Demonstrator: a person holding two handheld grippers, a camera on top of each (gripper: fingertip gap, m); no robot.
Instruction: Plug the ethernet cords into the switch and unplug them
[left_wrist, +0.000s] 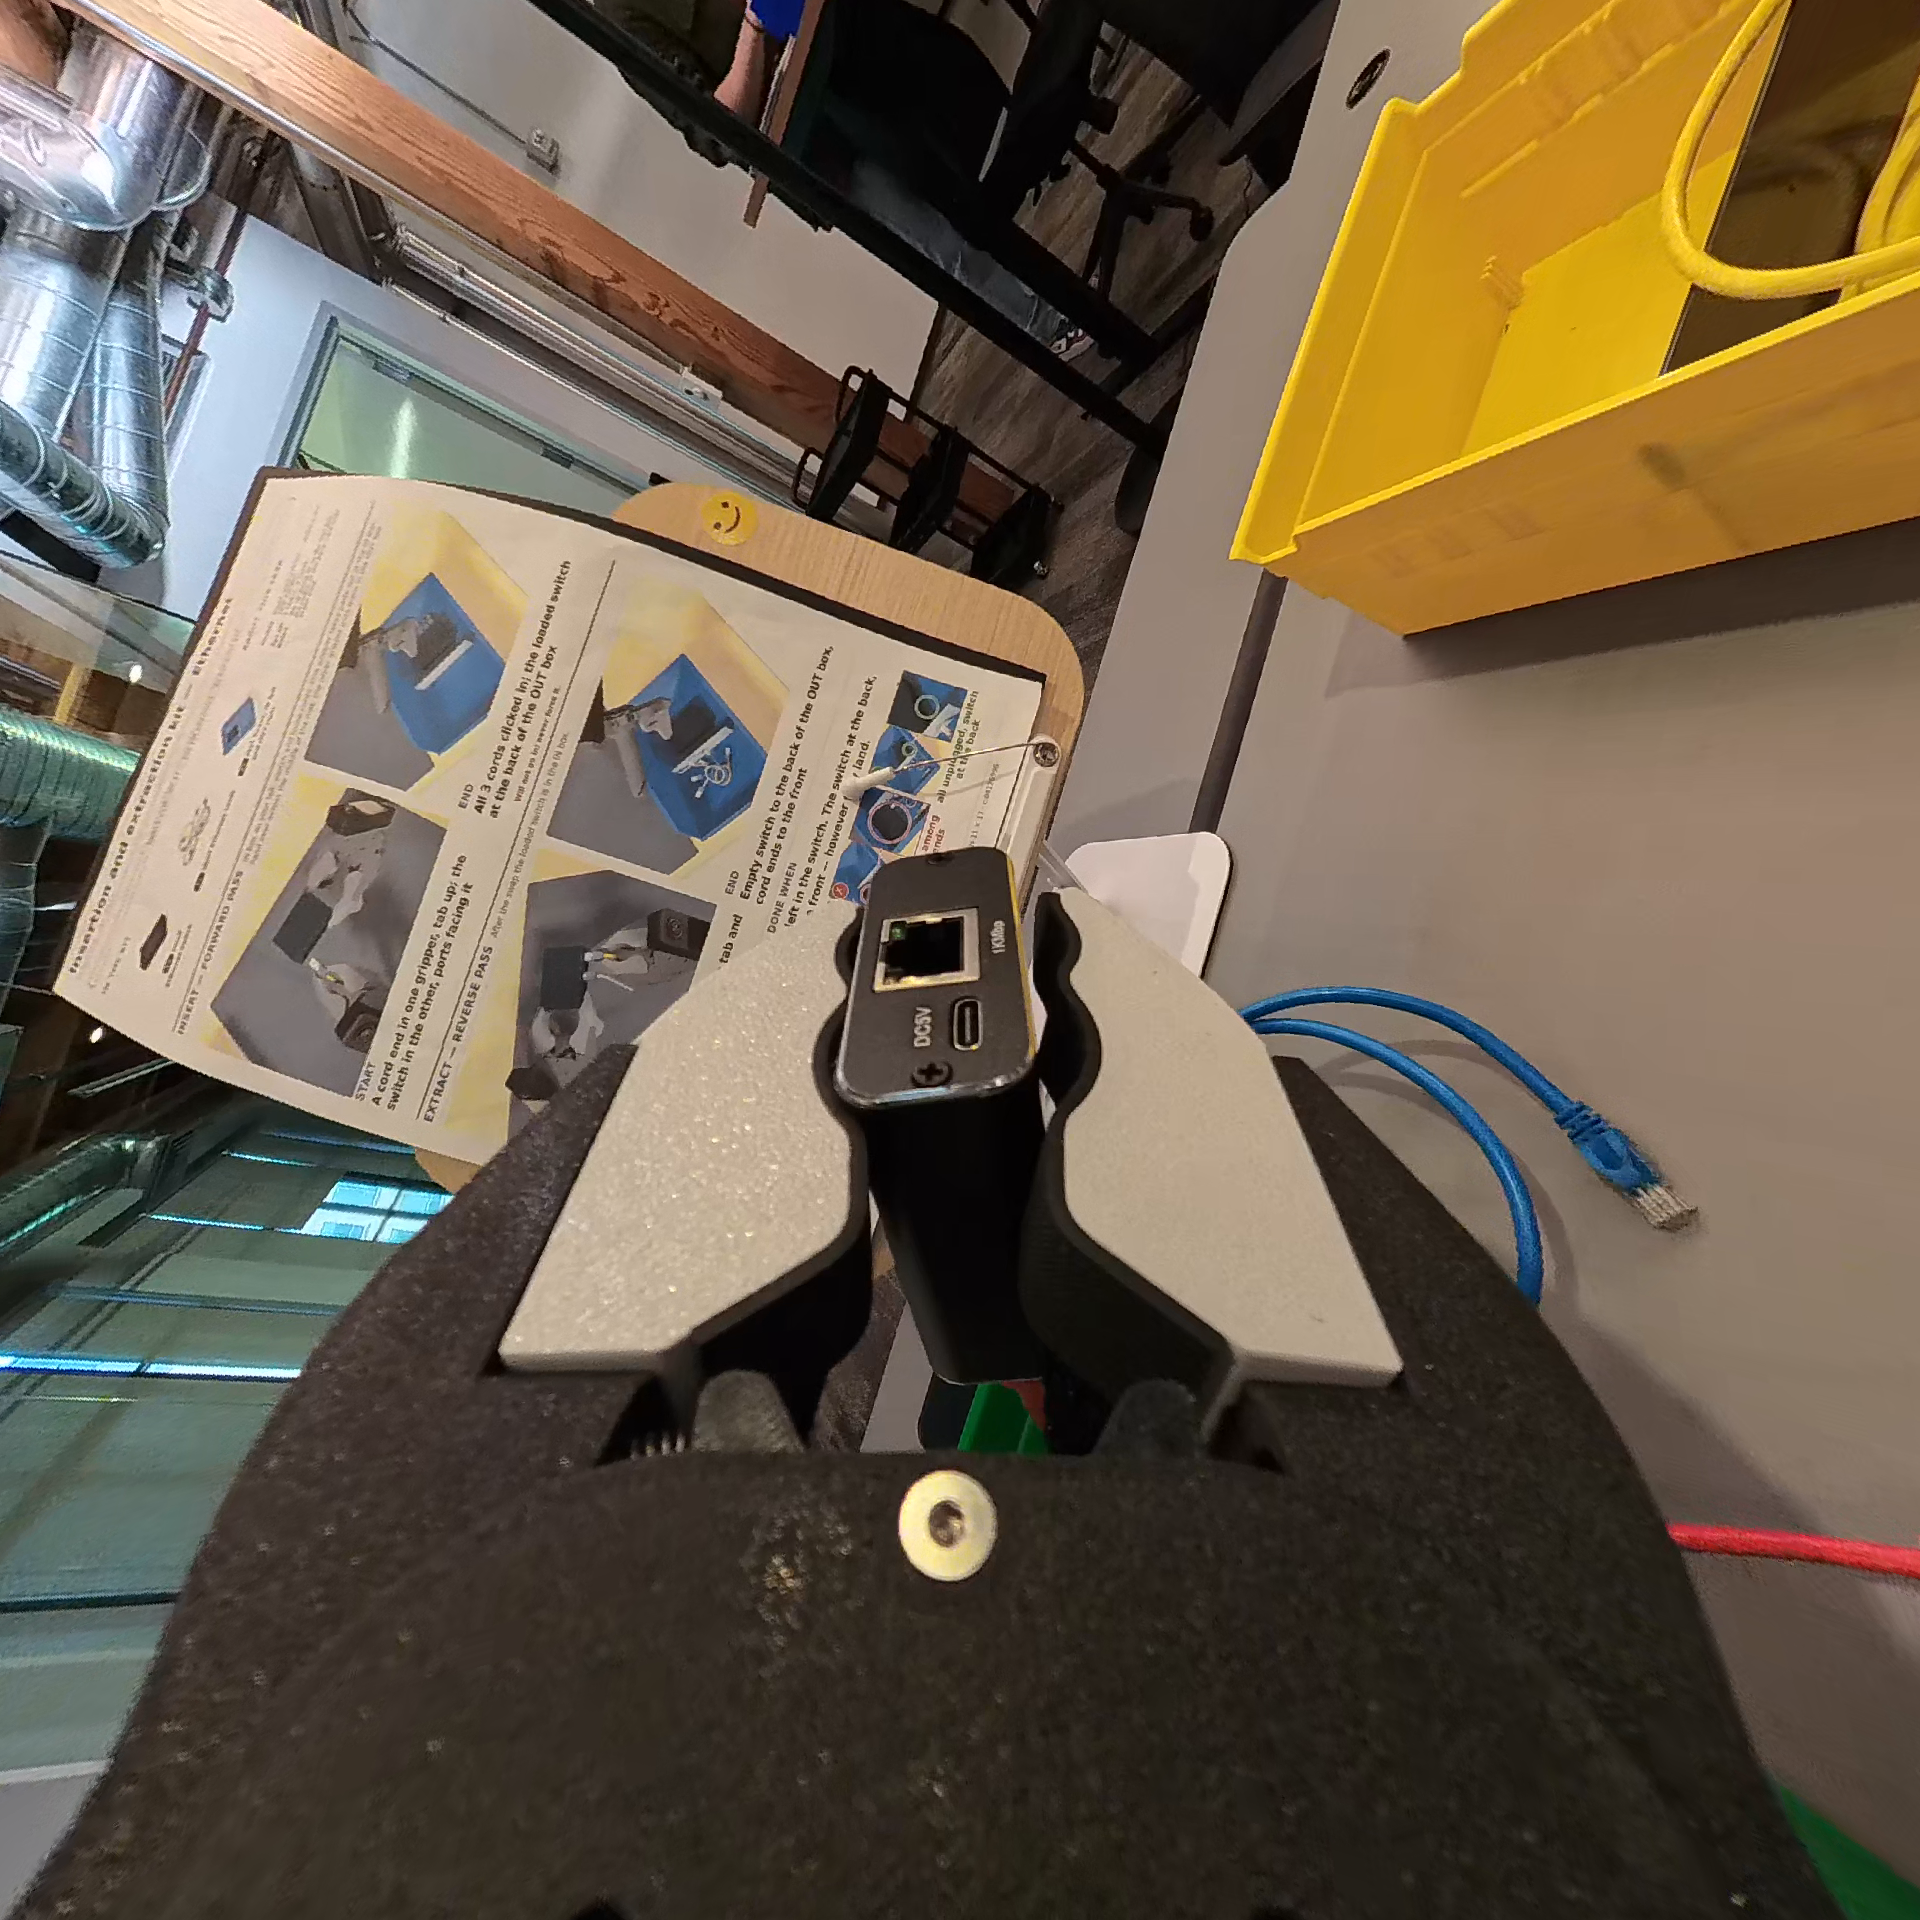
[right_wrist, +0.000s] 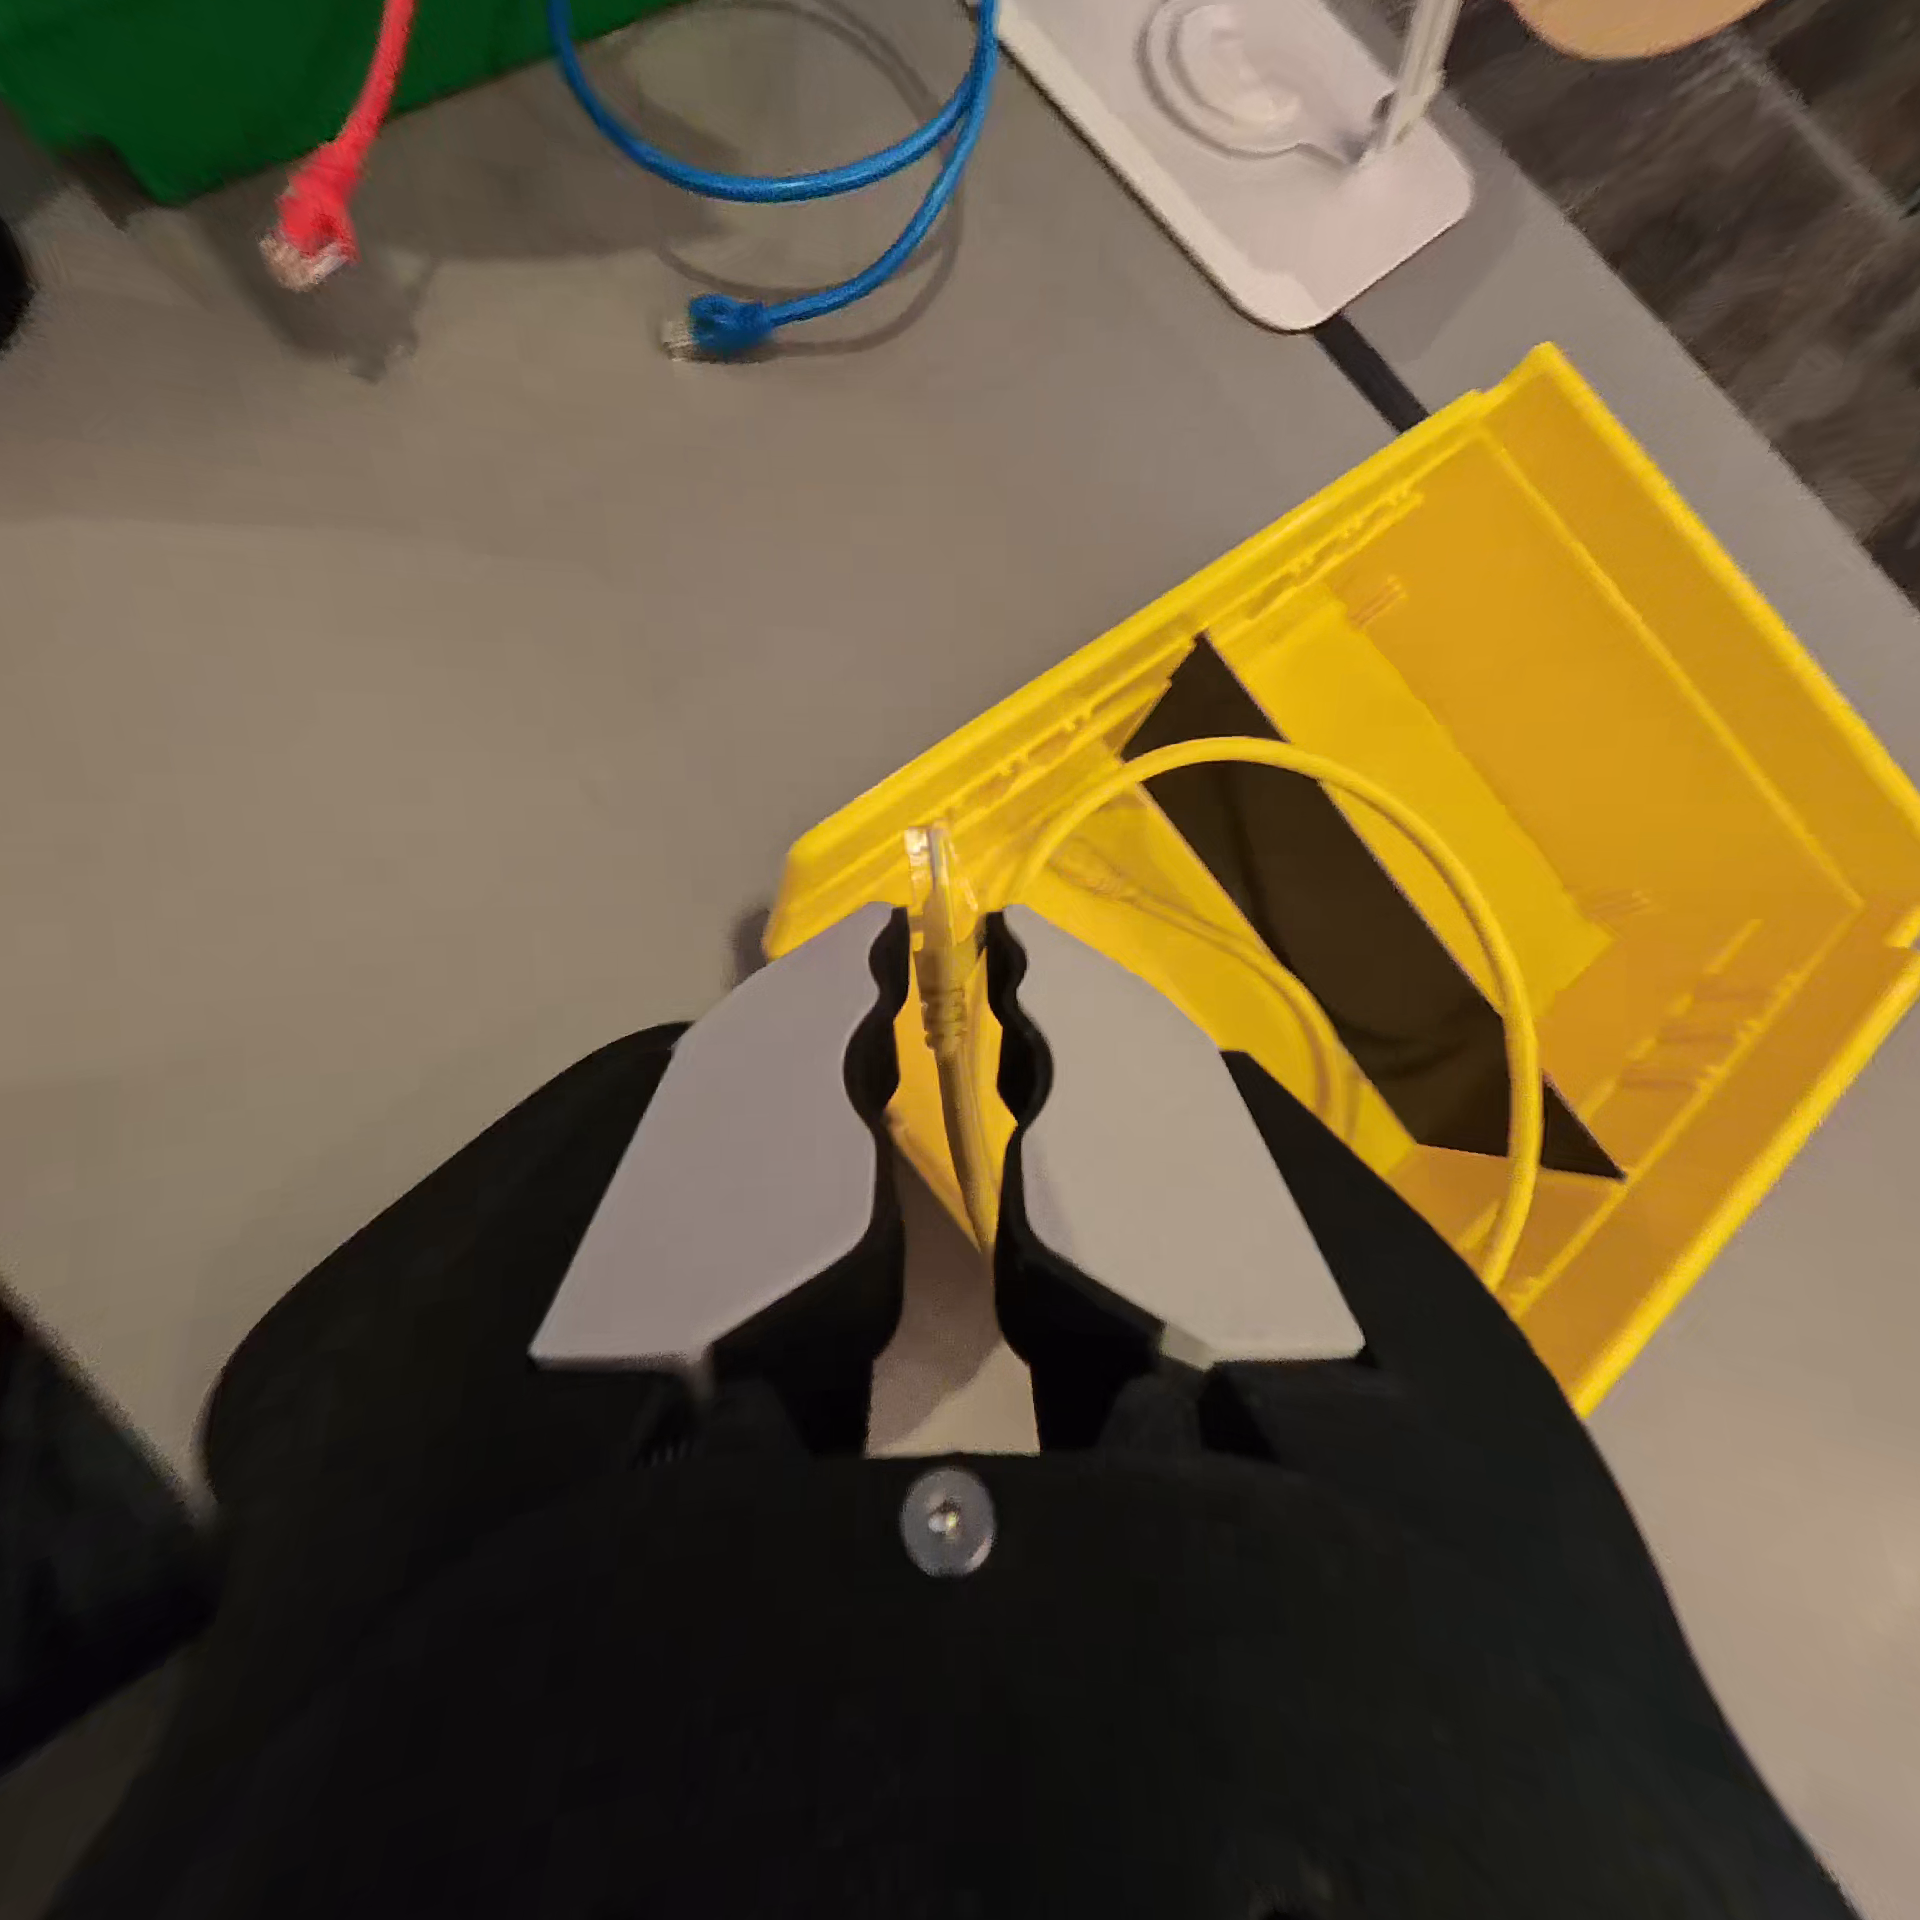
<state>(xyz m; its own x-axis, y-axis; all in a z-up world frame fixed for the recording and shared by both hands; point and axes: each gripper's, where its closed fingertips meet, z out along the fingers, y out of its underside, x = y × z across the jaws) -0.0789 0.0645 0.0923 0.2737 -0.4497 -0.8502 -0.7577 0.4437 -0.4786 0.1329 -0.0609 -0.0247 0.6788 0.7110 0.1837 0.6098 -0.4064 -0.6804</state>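
Note:
My left gripper (left_wrist: 940, 997) is shut on a black switch (left_wrist: 935, 977), held up off the table with its end face toward the camera, showing one ethernet port and a small oval port. My right gripper (right_wrist: 943, 935) is shut on the plug end of a yellow ethernet cord (right_wrist: 940, 966), clear plug tip pointing forward over the corner of the yellow bin (right_wrist: 1558, 623). The cord loops back into the bin. A blue cord (right_wrist: 831, 177) and a red cord (right_wrist: 322, 208) lie loose on the grey table; the blue cord also shows in the left wrist view (left_wrist: 1455, 1049).
A green bin (right_wrist: 208, 94) sits at the far left edge of the table. A white stand (right_wrist: 1278, 197) holds a wooden clipboard with an instruction sheet (left_wrist: 520, 831). The yellow bin also shows in the left wrist view (left_wrist: 1558, 416), with the table edge and floor beyond it. Spacing between my two grippers at the tips: around 30 cm.

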